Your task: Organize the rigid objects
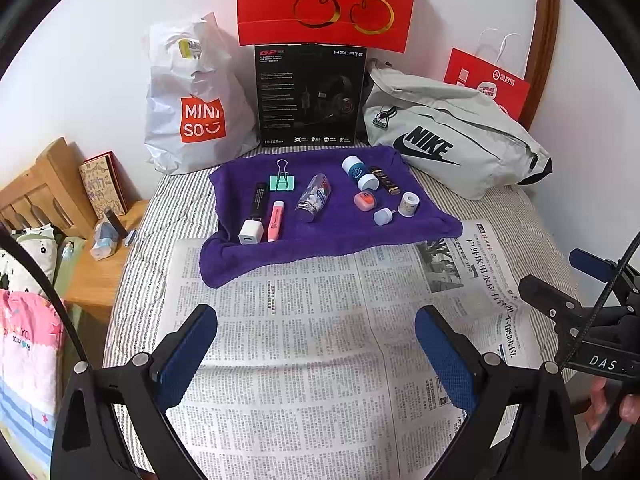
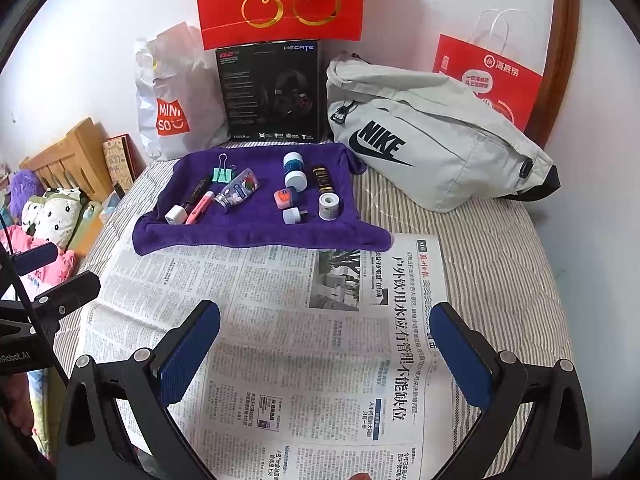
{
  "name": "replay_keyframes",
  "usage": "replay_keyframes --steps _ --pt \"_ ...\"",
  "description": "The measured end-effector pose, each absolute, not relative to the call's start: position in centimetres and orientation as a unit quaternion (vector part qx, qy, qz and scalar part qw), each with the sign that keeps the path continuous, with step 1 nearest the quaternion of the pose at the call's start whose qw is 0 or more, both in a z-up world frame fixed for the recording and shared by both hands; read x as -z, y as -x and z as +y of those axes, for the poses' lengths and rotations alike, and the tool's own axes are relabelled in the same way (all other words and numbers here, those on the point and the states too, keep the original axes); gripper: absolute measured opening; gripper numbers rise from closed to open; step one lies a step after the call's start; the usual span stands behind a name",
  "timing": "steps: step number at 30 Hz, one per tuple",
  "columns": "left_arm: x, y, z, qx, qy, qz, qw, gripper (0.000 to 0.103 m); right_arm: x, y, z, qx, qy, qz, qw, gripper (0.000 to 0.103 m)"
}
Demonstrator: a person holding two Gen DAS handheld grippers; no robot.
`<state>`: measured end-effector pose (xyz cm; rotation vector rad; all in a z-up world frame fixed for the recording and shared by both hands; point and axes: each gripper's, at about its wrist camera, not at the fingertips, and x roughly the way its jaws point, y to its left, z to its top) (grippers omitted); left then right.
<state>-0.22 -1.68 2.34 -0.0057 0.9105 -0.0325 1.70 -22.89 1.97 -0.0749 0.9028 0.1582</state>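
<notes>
Over the newspaper (image 1: pixel 320 340) on the bed, I hold both my left hand-held gripper (image 1: pixel 316 354) and right hand-held gripper (image 2: pixel 325 354) wide and empty, small items on the purple towel (image 1: pixel 340 240) ahead, where the round pill bottle (image 1: pixel 313 197) may roll if nudged.

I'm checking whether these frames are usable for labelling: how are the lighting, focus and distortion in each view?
Left wrist view: even, soft light, small items on the purple towel sharp, strong fisheye bending with dark corners, newspaper text softening toward the bottom. Right wrist view: the same, plus shadow on the newspaper between the right gripper fingers.
</notes>
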Motion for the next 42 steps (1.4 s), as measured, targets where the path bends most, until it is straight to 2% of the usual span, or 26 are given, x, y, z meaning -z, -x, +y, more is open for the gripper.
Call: replay_keyframes --steps 42 --pt "-2.22 0.32 -1.5 0.015 -0.004 0.441 0.897 0.1 -2.36 -1.48 -23.06 -0.068 0.039 0.436 0.896 0.103"
